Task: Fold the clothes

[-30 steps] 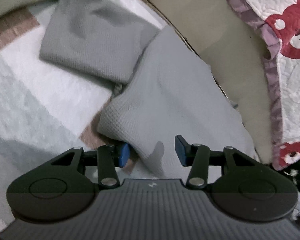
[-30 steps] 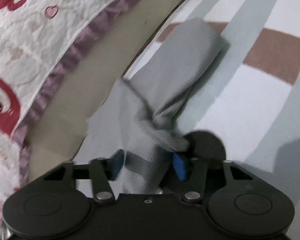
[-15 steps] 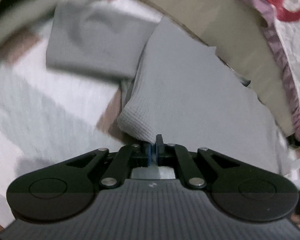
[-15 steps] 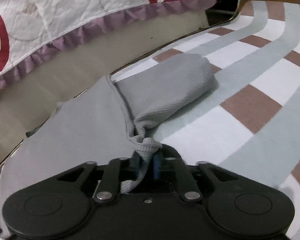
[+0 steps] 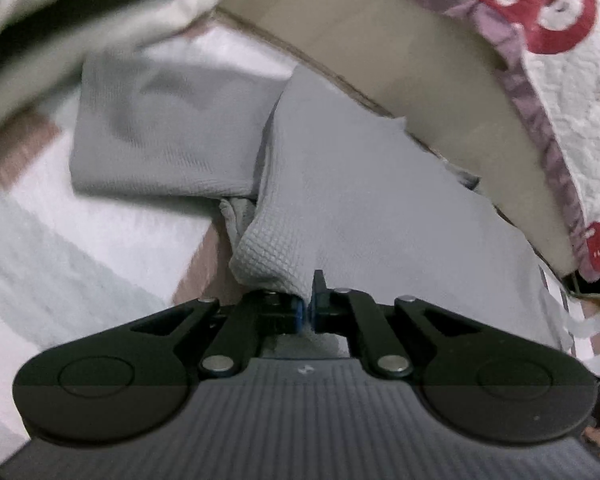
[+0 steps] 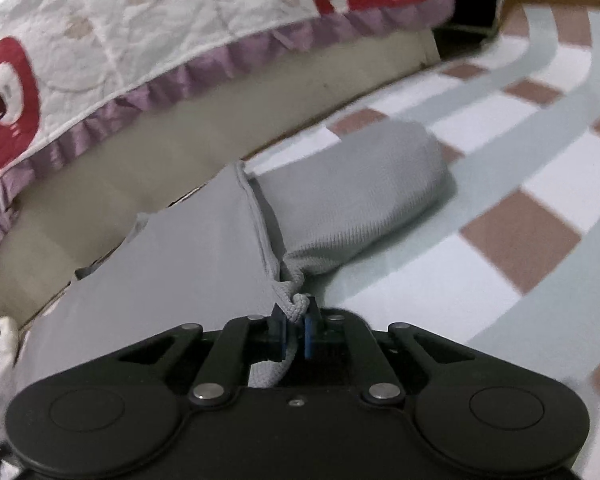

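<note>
Both grippers have gone from spread a second ago to clenched. Left gripper (image 5: pixel 307 312) pinches the grey garment (image 5: pixel 364 200) at its near waffle-knit corner; right gripper (image 6: pixel 296 326) grips a bunched hem. Garment lies flat on the checked blanket (image 6: pixel 512 240), sleeve (image 6: pixel 360 192) toward 1 o'clock. Quilt (image 6: pixel 140 32) beyond, 11 o'clock. Judgement: a fold lift is prepared.

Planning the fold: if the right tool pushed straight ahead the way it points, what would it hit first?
Probably the grey garment it already grips: the right tool points at the sleeve lying on the checked blanket. Depth is unclear.
</note>
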Tool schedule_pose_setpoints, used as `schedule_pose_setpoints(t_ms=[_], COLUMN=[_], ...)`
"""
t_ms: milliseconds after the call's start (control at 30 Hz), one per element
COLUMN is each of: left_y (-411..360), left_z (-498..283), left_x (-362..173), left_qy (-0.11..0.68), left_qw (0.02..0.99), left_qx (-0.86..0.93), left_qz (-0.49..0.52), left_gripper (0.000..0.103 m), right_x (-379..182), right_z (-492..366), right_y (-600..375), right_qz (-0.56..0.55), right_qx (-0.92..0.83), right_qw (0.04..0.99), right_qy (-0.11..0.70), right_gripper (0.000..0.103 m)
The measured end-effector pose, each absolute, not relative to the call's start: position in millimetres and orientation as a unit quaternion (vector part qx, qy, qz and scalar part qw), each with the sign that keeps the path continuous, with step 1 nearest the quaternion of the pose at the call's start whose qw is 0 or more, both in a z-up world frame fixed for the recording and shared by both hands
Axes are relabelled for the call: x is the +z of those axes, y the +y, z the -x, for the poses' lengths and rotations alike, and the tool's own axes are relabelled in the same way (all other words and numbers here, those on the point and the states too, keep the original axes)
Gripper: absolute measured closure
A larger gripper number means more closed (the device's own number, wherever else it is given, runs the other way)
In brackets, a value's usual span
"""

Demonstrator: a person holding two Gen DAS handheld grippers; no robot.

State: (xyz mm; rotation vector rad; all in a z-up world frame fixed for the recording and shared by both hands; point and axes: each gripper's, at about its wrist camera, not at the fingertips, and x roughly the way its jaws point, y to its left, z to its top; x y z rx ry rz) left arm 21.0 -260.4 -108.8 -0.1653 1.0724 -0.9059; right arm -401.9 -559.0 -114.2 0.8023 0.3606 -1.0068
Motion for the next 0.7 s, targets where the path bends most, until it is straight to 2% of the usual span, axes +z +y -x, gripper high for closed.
schedule_pose_setpoints(t_ms=[333, 567, 700], left_y=[-233.0, -236.3, -238.3], left_z=[10.6, 26.0, 27.4], left_x=[-78.2, -99.5, -99.2], left_qy=[0.493, 0.507, 0.509], left_qw=[0.763, 0.768, 0.767], left_qx=[-0.417, -0.392, -0.391], left_qz=[0.027, -0.015, -0.025], left_gripper=[0.1, 0.1, 0.1], right_x=[-73.8, -104.5, -104.2], right_z=[425.5, 439.3, 419.8], right_y=[-522.4, -507.6, -499.7], right_qz=[-0.337, -0.342, -0.242], right_qx=[-0.457, -0.463, -0.477], right_qw=[0.791, 0.776, 0.781], right_qy=[0.227, 0.259, 0.322], right_gripper=[0.097, 0.096, 0.091])
